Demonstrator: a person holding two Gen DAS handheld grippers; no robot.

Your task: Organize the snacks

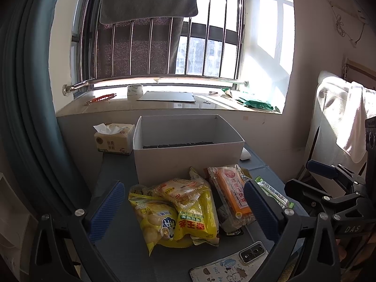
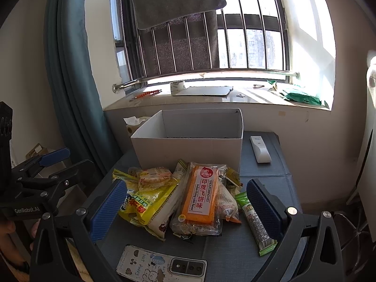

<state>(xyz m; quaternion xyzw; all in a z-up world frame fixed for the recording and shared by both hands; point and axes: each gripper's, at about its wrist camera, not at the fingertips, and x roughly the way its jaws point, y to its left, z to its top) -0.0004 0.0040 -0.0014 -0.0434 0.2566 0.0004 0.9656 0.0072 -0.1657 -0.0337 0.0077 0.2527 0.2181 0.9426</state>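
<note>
A: Left gripper [image 1: 185, 213]: jaws spread, empty, over heap of crinkly yellow and orange snack packets [image 1: 188, 206] mid-table.
B: Right gripper [image 2: 188, 211]: same, released. White open cardboard box [image 2: 188, 138] behind heap, toward far edge of grey cloth-covered table [image 2: 270, 183].

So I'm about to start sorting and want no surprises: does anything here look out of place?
A phone lies face down at the table's near edge, just in front of the snack pile. It is no snack. The box looks empty.
</note>
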